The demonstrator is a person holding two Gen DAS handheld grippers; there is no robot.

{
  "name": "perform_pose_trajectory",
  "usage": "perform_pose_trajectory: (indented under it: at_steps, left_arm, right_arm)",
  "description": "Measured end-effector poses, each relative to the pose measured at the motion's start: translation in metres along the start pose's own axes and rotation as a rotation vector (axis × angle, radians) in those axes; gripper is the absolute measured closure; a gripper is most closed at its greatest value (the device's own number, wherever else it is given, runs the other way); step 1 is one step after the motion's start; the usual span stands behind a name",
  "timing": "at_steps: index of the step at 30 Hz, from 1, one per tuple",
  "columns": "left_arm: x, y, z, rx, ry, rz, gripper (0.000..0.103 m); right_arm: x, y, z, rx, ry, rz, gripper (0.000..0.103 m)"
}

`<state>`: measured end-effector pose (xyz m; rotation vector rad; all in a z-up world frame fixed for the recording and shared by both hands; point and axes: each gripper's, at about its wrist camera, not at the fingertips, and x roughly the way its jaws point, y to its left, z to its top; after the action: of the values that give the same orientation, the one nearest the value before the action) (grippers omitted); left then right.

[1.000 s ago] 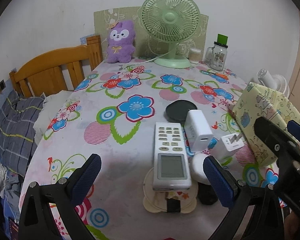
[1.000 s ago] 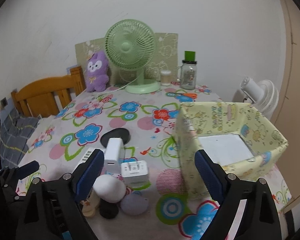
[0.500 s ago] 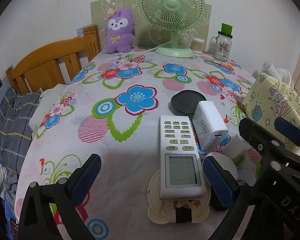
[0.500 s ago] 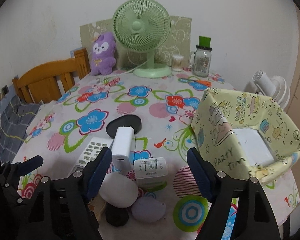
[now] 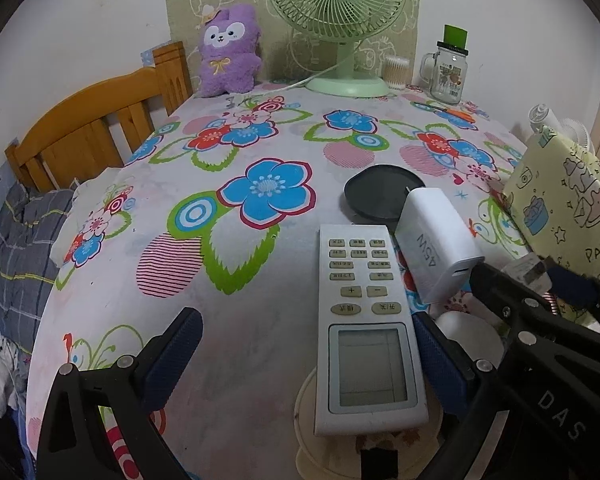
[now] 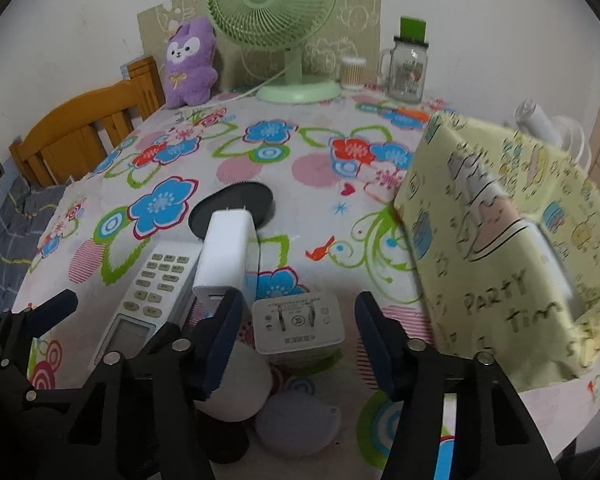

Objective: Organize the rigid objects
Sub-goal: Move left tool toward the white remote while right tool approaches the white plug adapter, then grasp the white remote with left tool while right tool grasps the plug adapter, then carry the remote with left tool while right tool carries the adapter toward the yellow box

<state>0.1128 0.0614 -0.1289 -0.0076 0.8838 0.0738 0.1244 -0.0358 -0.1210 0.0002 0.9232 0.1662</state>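
**Two grippers close in on a heap of chargers and a remote on a flowered table**

A table under a floral tablecloth point(image 5: 260, 152) fills both wrist views, with a white wall behind it and a wooden chair back point(image 5: 96, 128) at its left edge. Along the far side stand a green desk fan point(image 5: 336, 12), a purple plush toy point(image 5: 228, 56), a jar of cotton swabs point(image 5: 398, 72) and a glass mug jar with a green lid point(image 5: 448, 72).

Near the front edge lies a cluster of small hard items. A white remote control point(image 5: 364, 328) rests face up, its screen end propped on a cream-coloured flat object point(image 5: 312, 440). Just to its right a tall white charger point(image 5: 436, 240) leans over a black round disc point(image 5: 380, 196). Beside it sits a squat white plug adapter point(image 6: 300, 324), prongs up, with a white rounded object point(image 6: 240, 380) and a grey rounded case point(image 6: 296, 420) in front.

The left gripper point(image 5: 304, 356) stands wide, its fingers either side of the remote's screen end without visibly pressing it. The right gripper point(image 6: 300, 340) is narrowing, the plug adapter between its blue pads point(image 6: 224, 336), which are not yet touching it. At the right stands a yellow patterned paper box point(image 6: 500, 260) lettered "PARTY".
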Motion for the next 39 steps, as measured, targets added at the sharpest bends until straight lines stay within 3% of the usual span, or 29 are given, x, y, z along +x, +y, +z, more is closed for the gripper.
perform_pose_trajectory:
  at_steps: [5, 11, 13, 15, 17, 26, 39]
  left_arm:
    - [0.01, -0.002, 0.001, 0.013, 0.027, -0.005, 0.009]
    - [0.015, -0.006, 0.004, 0.012, 0.024, -0.038, 0.023]
    - [0.014, -0.007, 0.005, 0.013, 0.017, -0.055, 0.032]
    - [0.013, -0.01, 0.006, 0.019, 0.011, -0.077, 0.051]
    - [0.012, -0.013, 0.006, 0.024, 0.009, -0.087, 0.058]
    - [0.005, -0.013, 0.006, -0.001, 0.006, -0.108, 0.059]
    - [-0.026, -0.014, 0.001, -0.001, -0.047, -0.078, 0.059]
  right_arm:
    - [0.01, 0.002, 0.001, -0.005, 0.024, -0.023, 0.056]
    - [0.011, -0.002, 0.002, 0.005, 0.02, -0.015, 0.057]
    - [0.011, -0.003, 0.002, 0.013, 0.02, -0.011, 0.057]
    - [0.01, -0.004, 0.002, 0.02, 0.019, -0.006, 0.058]
    - [0.009, -0.004, 0.002, 0.025, 0.018, 0.0, 0.058]
    - [-0.001, -0.005, 0.0, 0.031, 0.002, 0.016, 0.058]
    - [-0.03, -0.005, -0.005, 0.03, -0.05, 0.045, 0.058]
